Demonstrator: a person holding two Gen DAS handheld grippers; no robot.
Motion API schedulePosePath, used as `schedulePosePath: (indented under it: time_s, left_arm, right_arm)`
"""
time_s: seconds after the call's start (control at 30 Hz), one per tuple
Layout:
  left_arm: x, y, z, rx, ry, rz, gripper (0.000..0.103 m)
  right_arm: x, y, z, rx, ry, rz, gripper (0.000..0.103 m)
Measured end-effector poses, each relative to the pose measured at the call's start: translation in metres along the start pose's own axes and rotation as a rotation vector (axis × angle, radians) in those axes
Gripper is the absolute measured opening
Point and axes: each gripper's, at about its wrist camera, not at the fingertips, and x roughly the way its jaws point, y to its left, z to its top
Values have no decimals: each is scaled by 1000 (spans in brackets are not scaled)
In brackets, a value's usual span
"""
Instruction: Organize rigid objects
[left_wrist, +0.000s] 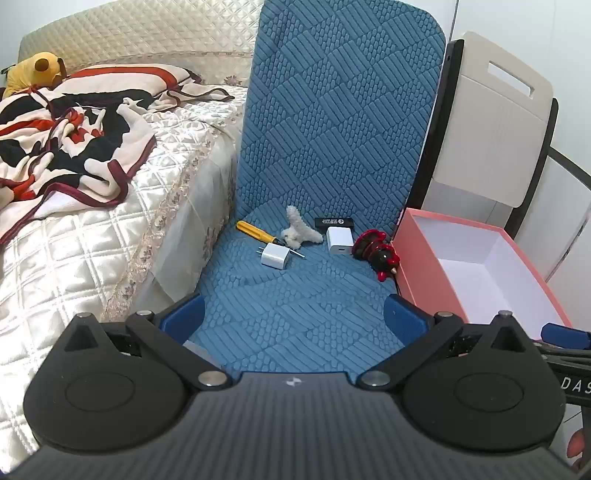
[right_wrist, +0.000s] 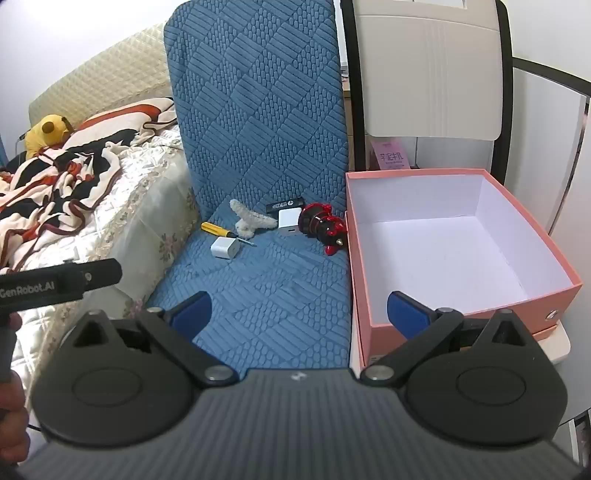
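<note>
Blue quilted mat (left_wrist: 295, 295) carries the items; the pink box (right_wrist: 461, 302) stands empty at its right. Screwdriver (left_wrist: 258, 233), its long axis diagonal, and both chargers lie ahead of each gripper. Left gripper (left_wrist: 295, 317) and right gripper (right_wrist: 299, 310): jaws fully apart, empty; neither is clearly nearer.

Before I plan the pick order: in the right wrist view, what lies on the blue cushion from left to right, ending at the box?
Yellow-handled screwdriver → small white charger → fuzzy white clip → red and black figurine → pink box. The black stick and the second white charger overlap behind, so I leave them out.
</note>
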Motion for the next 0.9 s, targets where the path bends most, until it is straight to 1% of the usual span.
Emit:
schedulePosePath:
  time_s: [0.3,0.33,0.47,0.53,0.9]
  left_arm:
    - [-2,1,0,6,0,-2,103]
    - [3,-1,-4,8,1,0,103]
    - [2,-1,-6,7,2,0,103]
    - [4,-2,-2,9,11,0,103]
    - [5,-2,-5,13,14,-4,103]
  right_arm:
    - [1,0,-1,-3,8,-2,103]
    - [2,-4,3,-4,10,-3,103]
    - [5,-2,3,-1,18,-9,103]
    - [3,0,2,6,23,-16,103]
    - [2,-1,0,12,31,-13,103]
